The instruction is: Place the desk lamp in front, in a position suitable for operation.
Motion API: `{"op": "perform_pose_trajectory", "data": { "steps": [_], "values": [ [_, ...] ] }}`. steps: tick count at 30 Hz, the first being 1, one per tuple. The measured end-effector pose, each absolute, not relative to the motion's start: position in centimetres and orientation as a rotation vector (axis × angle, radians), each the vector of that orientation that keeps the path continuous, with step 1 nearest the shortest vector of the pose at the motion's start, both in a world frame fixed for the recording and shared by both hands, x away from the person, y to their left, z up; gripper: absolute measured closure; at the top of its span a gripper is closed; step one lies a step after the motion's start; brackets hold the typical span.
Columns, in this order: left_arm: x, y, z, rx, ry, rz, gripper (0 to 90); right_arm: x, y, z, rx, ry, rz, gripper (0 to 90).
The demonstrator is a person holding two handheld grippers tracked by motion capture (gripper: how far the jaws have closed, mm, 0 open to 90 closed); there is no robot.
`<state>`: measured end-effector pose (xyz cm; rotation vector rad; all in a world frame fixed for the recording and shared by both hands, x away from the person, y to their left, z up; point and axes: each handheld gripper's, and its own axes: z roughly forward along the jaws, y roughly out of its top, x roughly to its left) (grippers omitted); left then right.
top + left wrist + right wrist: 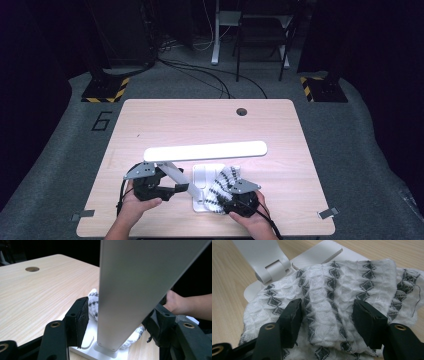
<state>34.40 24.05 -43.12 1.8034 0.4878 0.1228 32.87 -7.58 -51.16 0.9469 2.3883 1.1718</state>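
Dark walls close the room on both sides, and a grey carpet (pixel 345 150) covers the floor around a light wooden table (pixel 165 120). Behind the table stand a metal frame with shelves (pixel 260 30), loose black cables (pixel 200 70) on the floor, and two black bases with yellow and black stripes (pixel 105 90). A number 6 (pixel 101 121) is marked on the carpet at the left corner of the table, and a round hole (pixel 242 111) is in the table top near the far edge.

On the near middle of the table stands a white desk lamp (pixel 205 150); its long head is lit and lies level above the wood, and its flat base (pixel 201 175) rests on the table. A white cloth with black pattern (pixel 222 187) lies on the right part of this base.

The left gripper (pixel 176 189) has its jaws spread on both sides of the lamp arm (pixel 130 290); the left pad is apart from the arm, and if the right pad touches it I cannot tell. The right gripper (pixel 327 322) is down on the cloth with jaws spread, a raised fold of the cloth between them, not pinched.
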Motion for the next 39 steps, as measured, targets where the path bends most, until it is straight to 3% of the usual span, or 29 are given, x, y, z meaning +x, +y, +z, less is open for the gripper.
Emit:
{"op": "perform_pose_trajectory", "data": {
  "steps": [8, 15, 32, 39],
  "values": [
    [34.0, 24.5, -41.5, 1.805, 0.484, 0.140, 48.5, 33.0, -7.6, -51.2, 0.986, 2.386, 1.191, 40.3],
    [33.9, 24.8, -40.8, 1.807, 0.509, 0.130, 50.3, 33.3, -7.7, -51.1, 1.030, 2.387, 1.214, 39.4],
    [33.5, 25.5, -39.2, 1.778, 0.509, 0.145, 44.6, 33.3, -7.2, -50.5, 1.013, 2.371, 1.222, 31.7],
    [33.3, 25.5, -38.8, 1.778, 0.499, 0.172, 46.5, 33.5, -6.8, -50.7, 1.018, 2.387, 1.201, 30.2]
  ]
}}
